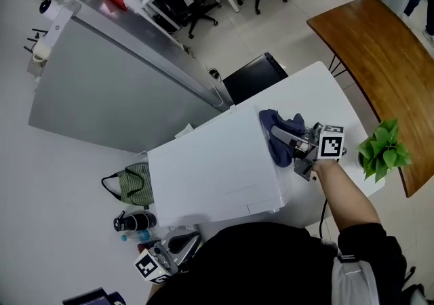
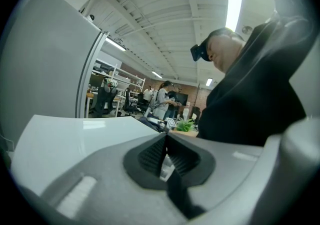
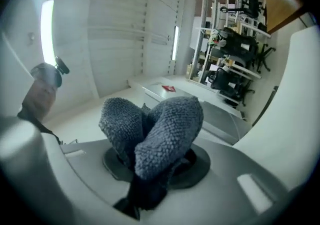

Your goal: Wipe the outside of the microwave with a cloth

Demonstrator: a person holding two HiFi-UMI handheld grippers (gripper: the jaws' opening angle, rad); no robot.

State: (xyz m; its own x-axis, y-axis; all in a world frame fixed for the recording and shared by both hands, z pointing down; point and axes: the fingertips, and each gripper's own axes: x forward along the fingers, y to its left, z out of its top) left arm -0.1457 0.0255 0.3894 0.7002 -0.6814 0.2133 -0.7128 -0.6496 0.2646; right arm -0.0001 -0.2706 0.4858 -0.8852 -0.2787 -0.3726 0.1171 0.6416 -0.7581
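The white microwave (image 1: pixel 217 175) fills the middle of the head view, seen from above. A dark blue cloth (image 1: pixel 279 131) lies bunched against its upper right edge, with my right gripper (image 1: pixel 288 146) shut on it from the right. In the right gripper view the cloth (image 3: pixel 165 124) bulges in two folds out of the right gripper (image 3: pixel 155 166). My left gripper (image 1: pixel 178 248) hangs low at the microwave's near left corner, shut with nothing in it. The left gripper view shows the left gripper (image 2: pixel 166 156) with its pads together, and the microwave's white top (image 2: pixel 75 139) beyond.
A tall grey cabinet (image 1: pixel 115 80) stands behind the microwave. A green bag (image 1: pixel 132 185) and a black bottle (image 1: pixel 135 221) sit at its left. A potted plant (image 1: pixel 383 151) and a wooden table (image 1: pixel 380 46) are at the right; the white table (image 1: pixel 325 93) bears the microwave.
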